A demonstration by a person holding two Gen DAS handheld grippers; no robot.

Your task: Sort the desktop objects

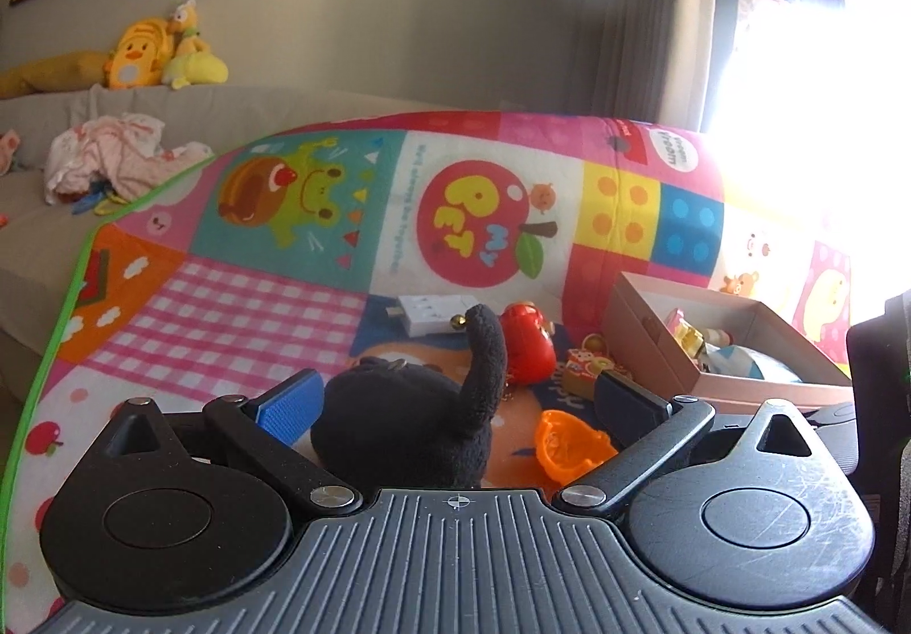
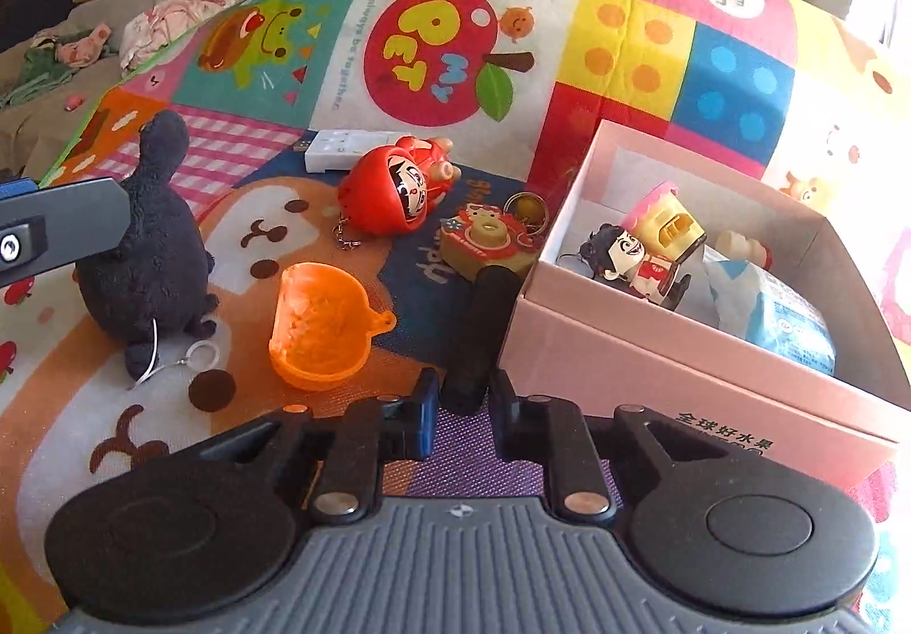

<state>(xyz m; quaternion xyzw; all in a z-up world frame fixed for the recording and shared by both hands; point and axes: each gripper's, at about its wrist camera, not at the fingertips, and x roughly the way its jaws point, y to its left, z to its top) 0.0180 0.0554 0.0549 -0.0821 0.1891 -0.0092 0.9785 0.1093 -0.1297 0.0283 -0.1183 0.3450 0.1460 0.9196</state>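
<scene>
On the far left, the left gripper [image 1: 452, 397] stands with its jaws wide apart, and the black plush toy [image 1: 407, 417] sits between them, nearer the blue-padded left finger [image 1: 287, 406] than the right one; no pad presses on it. Its raised tail [image 1: 487, 349] stands near the middle of the gap. To take it well, the jaws should centre on the round body, not the thin tail, and close low enough that the soft fabric cannot slide out.

Just right of the plush, outside the closed right jaws and ahead-left of them, lies the orange cup-shaped piece [image 2: 319, 326] on the patterned mat [image 2: 239, 133]. Beyond it rest the red round-headed keychain figure [image 2: 390, 192] and the white adapter [image 2: 347, 150].

The right gripper [image 2: 464, 397] has its jaws drawn together on a dark, slim stick-like object [image 2: 478, 338] that points forward toward the camera-shaped charm [image 2: 484, 241]. Right of these jaws, touching nothing held, is the pink box [image 2: 655, 366], already holding small figures and a blue packet. The stick probably belongs there: lift it clear of the near wall before letting go.
</scene>
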